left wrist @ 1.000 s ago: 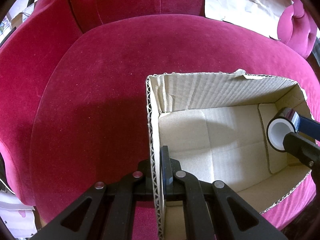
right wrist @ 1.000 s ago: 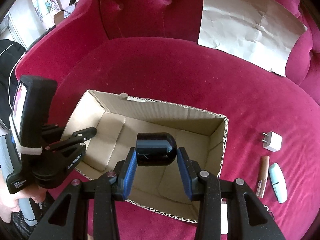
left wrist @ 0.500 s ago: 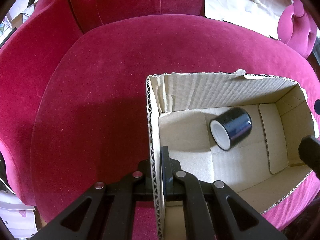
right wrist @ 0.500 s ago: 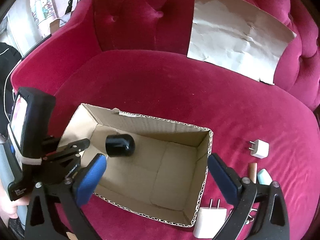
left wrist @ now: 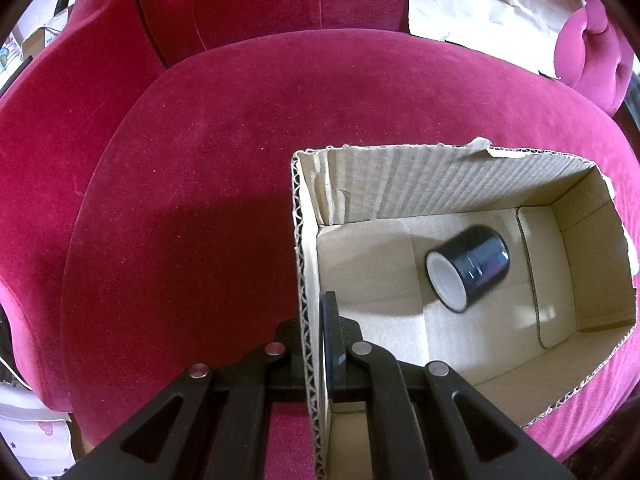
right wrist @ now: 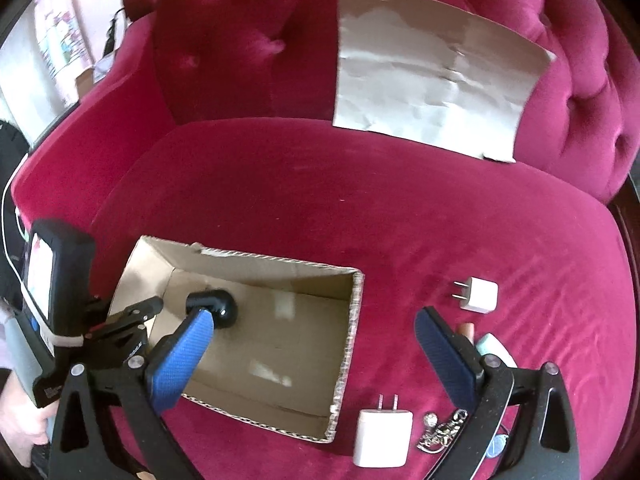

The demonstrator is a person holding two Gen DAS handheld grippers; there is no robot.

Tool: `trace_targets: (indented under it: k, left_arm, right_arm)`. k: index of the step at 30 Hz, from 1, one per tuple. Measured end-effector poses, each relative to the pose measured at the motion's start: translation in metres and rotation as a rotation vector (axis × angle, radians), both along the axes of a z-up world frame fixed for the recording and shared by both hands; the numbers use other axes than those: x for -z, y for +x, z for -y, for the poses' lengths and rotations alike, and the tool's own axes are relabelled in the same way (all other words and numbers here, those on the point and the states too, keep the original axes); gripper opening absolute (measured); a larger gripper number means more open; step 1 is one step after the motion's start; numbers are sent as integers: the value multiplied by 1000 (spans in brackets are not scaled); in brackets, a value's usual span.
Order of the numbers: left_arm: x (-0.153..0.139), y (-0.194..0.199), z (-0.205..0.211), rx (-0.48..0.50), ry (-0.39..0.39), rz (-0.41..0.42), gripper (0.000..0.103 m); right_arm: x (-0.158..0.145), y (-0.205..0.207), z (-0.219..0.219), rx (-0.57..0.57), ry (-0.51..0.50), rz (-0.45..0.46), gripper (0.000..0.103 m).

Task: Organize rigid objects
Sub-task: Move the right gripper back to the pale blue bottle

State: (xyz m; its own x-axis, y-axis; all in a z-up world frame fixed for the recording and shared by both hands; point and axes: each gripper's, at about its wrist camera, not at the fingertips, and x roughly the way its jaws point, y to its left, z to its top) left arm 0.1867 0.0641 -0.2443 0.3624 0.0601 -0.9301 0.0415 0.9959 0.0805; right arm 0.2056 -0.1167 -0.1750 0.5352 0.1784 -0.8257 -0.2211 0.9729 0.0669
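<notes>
An open cardboard box (left wrist: pixel 420 184) (right wrist: pixel 352 320) sits on a red velvet sofa seat. A dark tape roll (left wrist: pixel 468 272) (right wrist: pixel 216 304) with a white core lies on its side on the box floor. My left gripper (left wrist: pixel 316 340) is shut on the box's near left wall and also shows in the right wrist view (right wrist: pixel 132 312). My right gripper (right wrist: pixel 312 348) is open and empty, above the box's right end. To the right of the box lie a small white charger (right wrist: pixel 478 294), a larger white charger (right wrist: pixel 382 432), a brown tube (right wrist: pixel 468 328), a pale tube (right wrist: pixel 496 350) and a metal keychain (right wrist: pixel 442 432).
A creased sheet of brown paper (right wrist: pixel 432 84) (left wrist: pixel 492 4) leans against the tufted sofa back (right wrist: pixel 240 52). The sofa arm (left wrist: pixel 52 128) rises at the left. The person's hand (right wrist: pixel 24 420) holds the left gripper handle at the lower left.
My right gripper opened and let go of the tape roll, which dropped into the box and settled on its floor. The right gripper then pulled back and to the right. The left gripper kept its hold.
</notes>
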Motion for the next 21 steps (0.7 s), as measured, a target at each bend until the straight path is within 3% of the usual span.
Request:
trace_targets:
  k: [11,21]
  left_arm:
    - [-1,1,-1,0,0,-1,4]
    - [-1,1,-1,-1,0,-1,4]
  right_arm:
    - [-13,6,69,146,18,-18,103]
    - [-11,2,124,218,-71,-18,103]
